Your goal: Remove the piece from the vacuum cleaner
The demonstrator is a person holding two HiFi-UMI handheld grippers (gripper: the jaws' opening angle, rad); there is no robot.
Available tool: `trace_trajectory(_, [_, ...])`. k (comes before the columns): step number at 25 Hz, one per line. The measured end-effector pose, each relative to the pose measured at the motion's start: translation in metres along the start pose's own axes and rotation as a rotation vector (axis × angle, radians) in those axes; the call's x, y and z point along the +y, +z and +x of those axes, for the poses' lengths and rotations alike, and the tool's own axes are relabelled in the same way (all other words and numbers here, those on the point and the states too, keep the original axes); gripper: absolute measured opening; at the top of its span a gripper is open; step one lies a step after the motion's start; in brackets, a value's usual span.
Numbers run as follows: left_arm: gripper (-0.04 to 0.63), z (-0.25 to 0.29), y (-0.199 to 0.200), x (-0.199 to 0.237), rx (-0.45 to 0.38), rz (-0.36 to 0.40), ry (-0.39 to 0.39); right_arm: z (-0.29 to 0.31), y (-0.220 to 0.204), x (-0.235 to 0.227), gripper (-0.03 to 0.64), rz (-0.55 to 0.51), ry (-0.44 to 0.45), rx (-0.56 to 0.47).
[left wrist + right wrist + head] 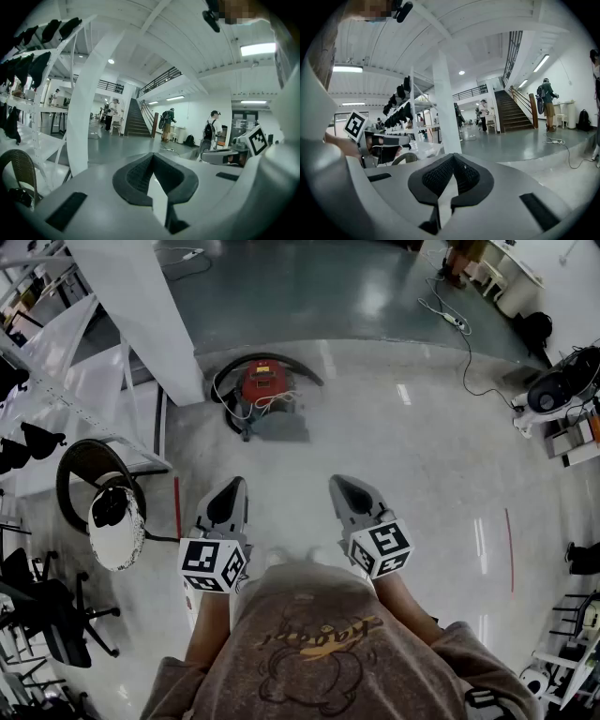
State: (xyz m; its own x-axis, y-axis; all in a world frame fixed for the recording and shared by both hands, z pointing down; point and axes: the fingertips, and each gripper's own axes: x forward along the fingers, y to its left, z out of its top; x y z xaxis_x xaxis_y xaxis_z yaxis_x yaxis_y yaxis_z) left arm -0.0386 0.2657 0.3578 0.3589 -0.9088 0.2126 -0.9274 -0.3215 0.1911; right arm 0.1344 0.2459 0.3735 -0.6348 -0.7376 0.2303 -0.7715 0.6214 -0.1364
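Polished pale flooring is seen across a wide hall, with a white column and white shelving at the left. Just beside the foot of that column the red vacuum cleaner is set on the floor, well apart from the person and straight ahead; a dark hose is curved round its far side and a pale cable is looped over its front.

Both tools are held level in front of the chest. The left gripper is closed right up with nothing between its pads, and the right gripper is likewise closed and empty, as each gripper view confirms.

By the look of it, the approach is the step in hand, and nothing of the removal is yet done. It is best done by walking up and crouching so that the machine is brought within reach, with the jaws parted only once the removable piece is identified. One gripper is probably better used to steady the body while the piece is drawn off by the other. Which piece is meant cannot be told from this distance.

No container with visible contents is made out. Dark items are carried on the shelving, and whether anything is held inside the vacuum cleaner is not shown
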Motion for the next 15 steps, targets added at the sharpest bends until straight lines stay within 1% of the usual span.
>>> trace_trajectory(10, [0.003, -0.007, 0.001, -0.002, -0.002, -0.006, -0.021, -0.006, 0.0, 0.002, 0.0, -0.014, -0.011, 0.001])
trace_trajectory(15, [0.003, -0.011, 0.0, 0.002, 0.004, 0.002, -0.035, -0.008, 0.002, 0.008, 0.0, 0.006, -0.026, -0.022])
